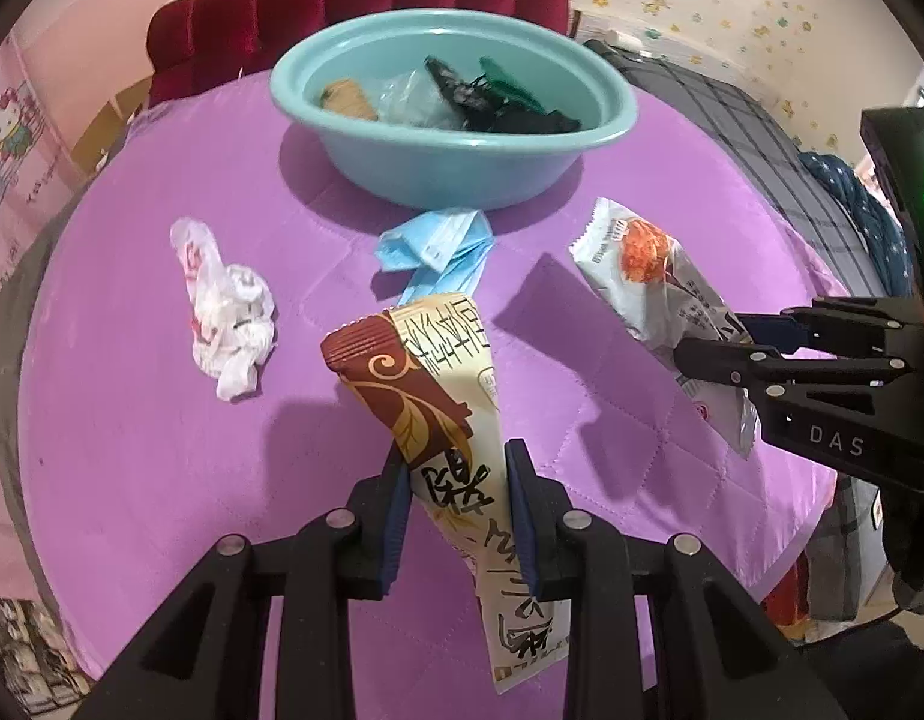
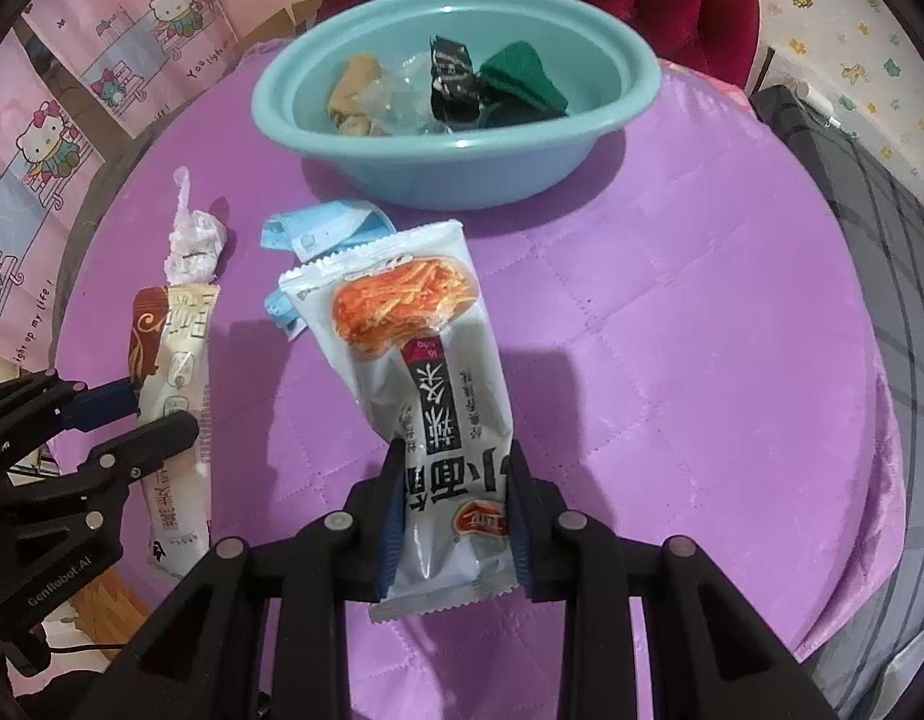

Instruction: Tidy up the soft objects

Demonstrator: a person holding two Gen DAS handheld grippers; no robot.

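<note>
My left gripper (image 1: pixel 459 468) is shut on a cream and brown snack packet (image 1: pixel 444 396), held above the purple table cover (image 1: pixel 132 450). My right gripper (image 2: pixel 456 471) is shut on a white snack packet with an orange picture (image 2: pixel 426 360), also lifted off the cover. Each gripper shows in the other's view: the right one (image 1: pixel 717 339) with its white packet (image 1: pixel 648 276), the left one (image 2: pixel 156 408) with its brown packet (image 2: pixel 174 372). A teal basin (image 1: pixel 450 168) at the back holds several soft items, black, green, tan and clear.
A folded blue face mask (image 1: pixel 438 246) lies just in front of the basin. A crumpled white plastic bag (image 1: pixel 228 312) lies to the left on the cover. A red padded chair (image 1: pixel 366 6) stands behind the table, and a dark checked fabric (image 2: pixel 882 252) lies at the right.
</note>
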